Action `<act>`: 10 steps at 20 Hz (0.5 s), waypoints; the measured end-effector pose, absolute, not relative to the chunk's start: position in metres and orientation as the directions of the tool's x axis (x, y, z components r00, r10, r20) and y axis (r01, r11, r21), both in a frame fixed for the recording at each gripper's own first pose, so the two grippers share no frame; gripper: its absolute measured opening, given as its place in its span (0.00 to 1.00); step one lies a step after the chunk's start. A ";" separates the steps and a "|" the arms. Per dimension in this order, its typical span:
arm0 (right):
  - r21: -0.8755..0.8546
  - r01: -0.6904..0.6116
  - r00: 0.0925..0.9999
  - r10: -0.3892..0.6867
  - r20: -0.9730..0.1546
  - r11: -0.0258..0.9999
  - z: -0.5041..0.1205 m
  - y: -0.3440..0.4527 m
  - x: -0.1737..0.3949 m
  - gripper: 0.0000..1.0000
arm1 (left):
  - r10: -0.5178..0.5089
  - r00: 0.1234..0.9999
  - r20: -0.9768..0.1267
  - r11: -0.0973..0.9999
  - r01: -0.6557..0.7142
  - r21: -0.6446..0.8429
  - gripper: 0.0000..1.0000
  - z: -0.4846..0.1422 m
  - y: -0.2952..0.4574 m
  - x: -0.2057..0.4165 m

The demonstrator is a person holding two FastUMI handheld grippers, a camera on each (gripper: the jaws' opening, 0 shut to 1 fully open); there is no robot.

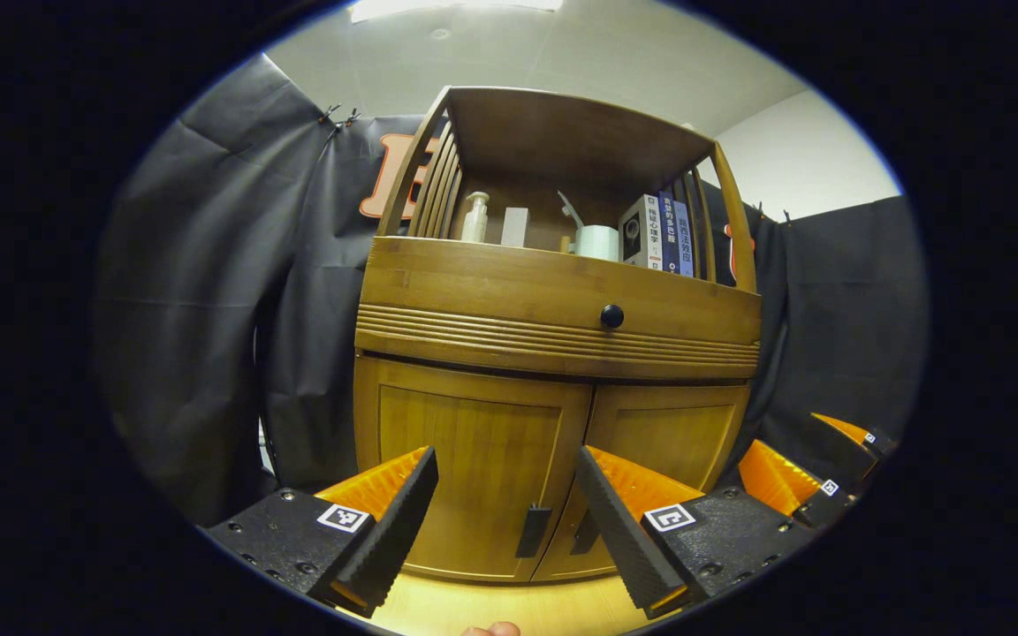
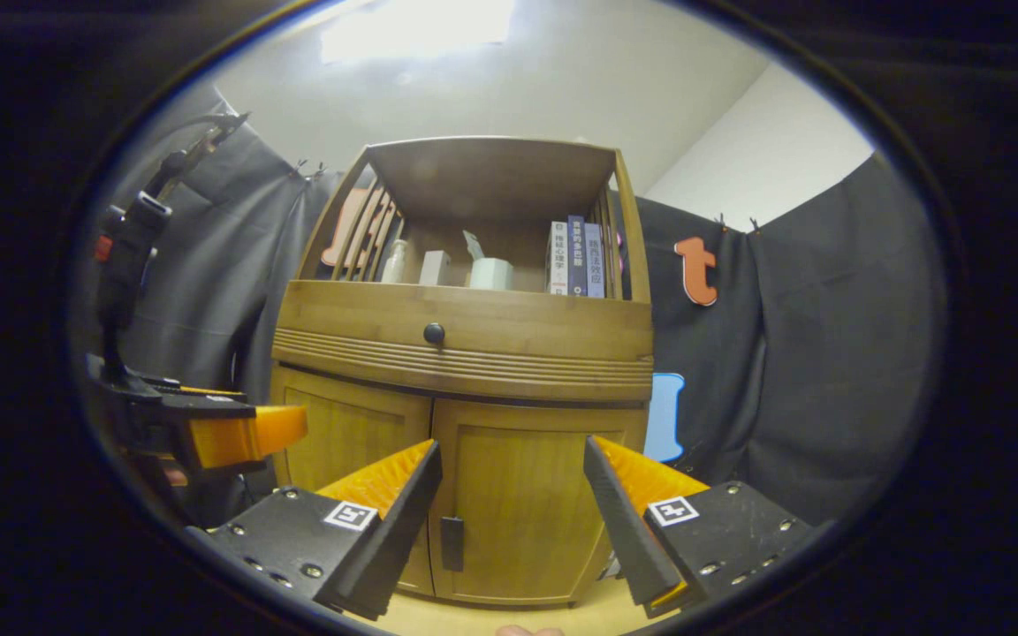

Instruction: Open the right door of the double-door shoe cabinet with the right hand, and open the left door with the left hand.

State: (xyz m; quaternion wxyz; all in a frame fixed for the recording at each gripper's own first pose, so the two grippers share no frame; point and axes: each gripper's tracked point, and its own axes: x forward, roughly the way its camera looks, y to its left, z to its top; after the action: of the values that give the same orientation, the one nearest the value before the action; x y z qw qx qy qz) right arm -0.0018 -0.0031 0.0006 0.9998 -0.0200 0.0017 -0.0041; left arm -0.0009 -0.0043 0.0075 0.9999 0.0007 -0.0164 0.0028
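My right gripper (image 2: 509,521), jaws wide apart, faces the closed right door (image 2: 527,503), whose upright handle (image 2: 452,543) sits just left of centre between them, left gripper (image 1: 505,530) likewise spread.

one shoe cabinet (image 1: 553,300), two doors, one drawer knob (image 1: 611,315), three books (image 1: 664,234), one bottle (image 1: 474,217).

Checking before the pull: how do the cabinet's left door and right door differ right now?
In the left gripper view, the left door has its dark handle on its right edge, between the left gripper's open fingers; the right door has its handle on its left edge, partly hidden behind a finger. In the right gripper view, the right gripper faces the right door. Both doors are shut, wooden and panelled.
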 end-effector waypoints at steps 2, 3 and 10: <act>-0.037 -0.005 1.000 0.004 -0.024 0.999 -0.009 0.001 0.001 0.94 | 0.021 0.999 0.034 1.000 -0.021 0.007 0.98 0.008 0.001 -0.003; -0.035 -0.015 0.999 0.013 -0.034 0.999 -0.014 0.005 0.005 0.96 | 0.033 0.999 0.033 0.999 -0.034 0.015 0.98 0.007 0.005 -0.003; -0.018 -0.061 0.981 0.057 -0.185 0.998 -0.080 0.029 0.040 0.89 | 0.158 0.987 0.028 0.986 -0.159 0.048 0.95 0.005 0.056 -0.011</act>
State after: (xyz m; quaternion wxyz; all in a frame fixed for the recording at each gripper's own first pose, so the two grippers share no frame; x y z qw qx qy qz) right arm 0.0401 0.0294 -0.0799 0.9952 -0.0116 0.0925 0.0295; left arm -0.0112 0.0558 0.0052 0.9964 0.0251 -0.0119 0.0795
